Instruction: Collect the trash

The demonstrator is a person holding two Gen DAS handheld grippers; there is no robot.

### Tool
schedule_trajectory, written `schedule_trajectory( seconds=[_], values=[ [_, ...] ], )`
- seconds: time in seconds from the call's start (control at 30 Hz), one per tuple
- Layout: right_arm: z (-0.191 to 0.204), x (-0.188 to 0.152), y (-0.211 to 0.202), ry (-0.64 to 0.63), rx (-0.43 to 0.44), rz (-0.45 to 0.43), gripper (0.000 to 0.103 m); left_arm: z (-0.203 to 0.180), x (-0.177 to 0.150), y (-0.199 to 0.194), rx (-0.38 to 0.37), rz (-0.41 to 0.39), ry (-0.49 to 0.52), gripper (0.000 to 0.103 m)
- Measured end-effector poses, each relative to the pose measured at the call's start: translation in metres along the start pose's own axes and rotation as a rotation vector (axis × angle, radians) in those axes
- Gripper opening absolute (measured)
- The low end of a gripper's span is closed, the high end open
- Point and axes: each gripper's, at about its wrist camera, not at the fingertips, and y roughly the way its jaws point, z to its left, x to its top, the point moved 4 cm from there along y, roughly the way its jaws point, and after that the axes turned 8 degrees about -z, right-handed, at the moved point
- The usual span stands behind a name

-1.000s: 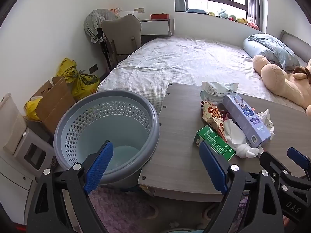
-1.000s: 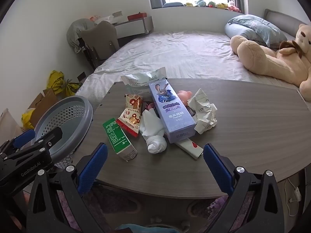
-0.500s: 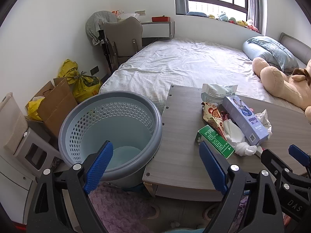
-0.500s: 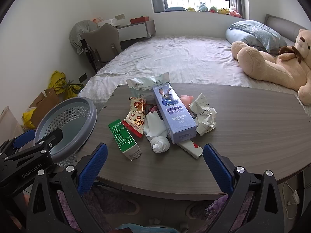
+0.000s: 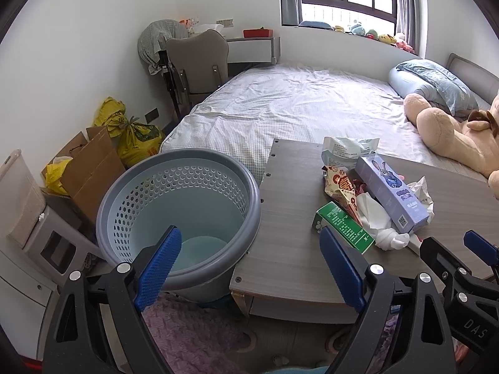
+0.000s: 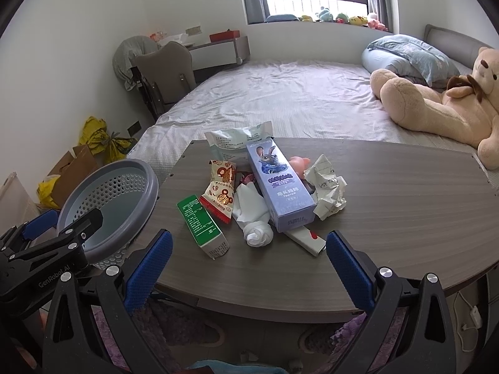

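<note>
A pile of trash lies on the grey wooden table (image 6: 389, 218): a green carton (image 6: 201, 222), a red-and-white snack wrapper (image 6: 220, 191), a white tissue wad (image 6: 254, 218), a purple rabbit box (image 6: 279, 184), crumpled paper (image 6: 327, 187) and a pale pouch (image 6: 238, 143). The carton (image 5: 344, 226) and purple box (image 5: 391, 191) also show in the left wrist view. A grey perforated basket (image 5: 177, 215) stands left of the table. My left gripper (image 5: 249, 266) is open and empty, near the basket rim. My right gripper (image 6: 249, 268) is open and empty, before the table's near edge.
A bed (image 5: 296, 109) lies behind the table with a large teddy bear (image 6: 436, 106) on it. A chair (image 5: 199, 62), yellow bags (image 5: 131, 137) and cardboard (image 5: 90, 168) stand along the left wall. A purple rug (image 5: 193, 336) covers the floor.
Both grippers have drawn back and up a little from the table; the trash and basket look slightly farther. Nothing was grasped.
</note>
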Motion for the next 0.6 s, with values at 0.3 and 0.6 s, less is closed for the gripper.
schedule_trajectory(
  seconds=[0.3,0.6],
  values=[
    [-0.0003,0.0000,-0.0022,0.000,-0.001,-0.008,0.097,-0.0017,-0.0001,-0.0019,0.000,-0.004,0.003,0.086],
    [-0.0019,0.0003,-0.0034,0.006,-0.002,-0.009,0.097,-0.0018,-0.0003,-0.0019,0.001,-0.004,0.003,0.086]
  ],
)
